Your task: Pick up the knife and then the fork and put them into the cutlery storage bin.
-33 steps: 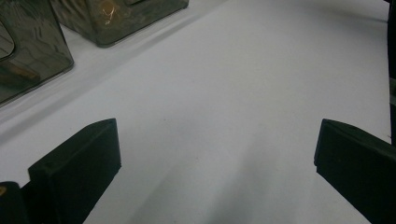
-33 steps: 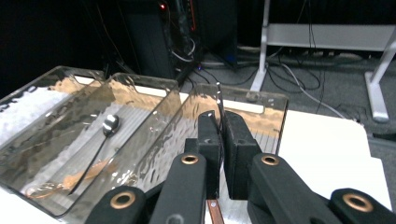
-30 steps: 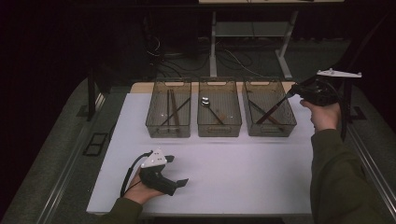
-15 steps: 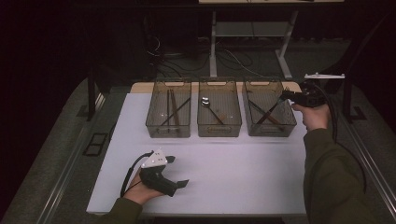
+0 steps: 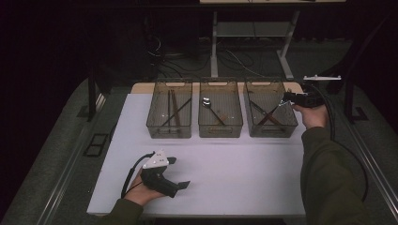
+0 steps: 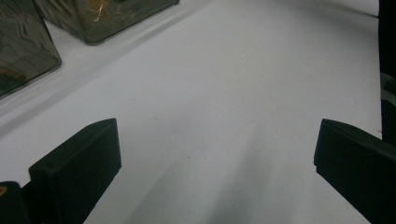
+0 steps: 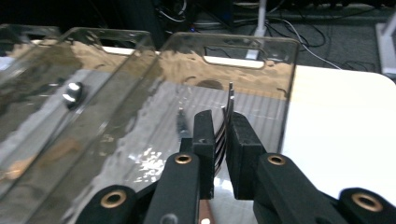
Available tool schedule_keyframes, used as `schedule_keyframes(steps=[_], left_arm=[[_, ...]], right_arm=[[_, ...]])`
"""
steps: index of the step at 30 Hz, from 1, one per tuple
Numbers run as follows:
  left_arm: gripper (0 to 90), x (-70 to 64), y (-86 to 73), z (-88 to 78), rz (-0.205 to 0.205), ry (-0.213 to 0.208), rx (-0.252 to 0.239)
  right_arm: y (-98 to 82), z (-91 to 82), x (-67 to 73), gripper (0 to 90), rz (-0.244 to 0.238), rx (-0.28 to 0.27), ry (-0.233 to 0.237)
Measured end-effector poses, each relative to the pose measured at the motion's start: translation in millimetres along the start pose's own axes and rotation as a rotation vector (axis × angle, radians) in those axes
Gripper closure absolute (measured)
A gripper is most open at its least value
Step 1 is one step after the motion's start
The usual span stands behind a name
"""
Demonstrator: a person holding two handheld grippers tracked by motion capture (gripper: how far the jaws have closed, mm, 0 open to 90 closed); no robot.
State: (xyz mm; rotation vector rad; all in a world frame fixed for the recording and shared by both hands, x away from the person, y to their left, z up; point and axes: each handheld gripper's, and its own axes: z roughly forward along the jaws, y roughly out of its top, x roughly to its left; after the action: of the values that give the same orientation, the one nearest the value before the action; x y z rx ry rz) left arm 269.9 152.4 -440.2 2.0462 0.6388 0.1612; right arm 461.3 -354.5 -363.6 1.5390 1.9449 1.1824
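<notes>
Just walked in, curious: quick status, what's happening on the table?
Right tool gripping a fork over the right bin. Left tool open on the table. Nothing blocking.

No words, numbers, labels or signs can be read anywhere in these pictures.
</notes>
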Motion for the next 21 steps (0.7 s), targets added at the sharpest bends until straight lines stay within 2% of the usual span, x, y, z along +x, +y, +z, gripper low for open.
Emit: schedule_keyframes(steps=[6, 10, 13, 14, 15, 17, 19, 21], left_arm=[[0.0, -0.1, 0.2, 2.0, 0.003, -0.001, 0.009], [0.0, 1.1, 0.1, 3.0, -0.004, -0.004, 0.008], [0.0, 1.7, 0.0, 3.0, -0.009, -0.001, 0.006], [0.0, 1.7, 0.1, 2.7, -0.007, -0.001, 0.004], [0.0, 1.8, 0.2, 2.4, -0.006, -0.002, 0.001], [0.0, 1.8, 0.4, 2.1, -0.005, -0.004, 0.0], [0.0, 1.5, 0.6, 2.1, -0.004, -0.006, -0.001], [0.0, 1.1, 0.8, 2.3, -0.003, -0.008, 0.0]], right_arm=[[-5.2, 16.1, -10.6, 79.2, 0.018, 0.028, -0.024], [-8.2, 27.6, -14.1, 78.4, 0.053, 0.035, -0.041], [-8.7, 38.8, -11.3, 75.5, 0.024, 0.059, -0.062], [-7.0, 41.2, -9.4, 71.6, 0.014, 0.073, -0.08], [-4.8, 42.5, -7.5, 63.5, 0.003, 0.072, -0.091], [1.1, 41.6, -4.0, 49.3, -0.005, 0.053, -0.148], [6.0, 37.4, -3.1, 45.4, 0.006, 0.034, -0.137], [8.3, 33.5, -1.1, 42.9, -0.009, 0.032, -0.119]])
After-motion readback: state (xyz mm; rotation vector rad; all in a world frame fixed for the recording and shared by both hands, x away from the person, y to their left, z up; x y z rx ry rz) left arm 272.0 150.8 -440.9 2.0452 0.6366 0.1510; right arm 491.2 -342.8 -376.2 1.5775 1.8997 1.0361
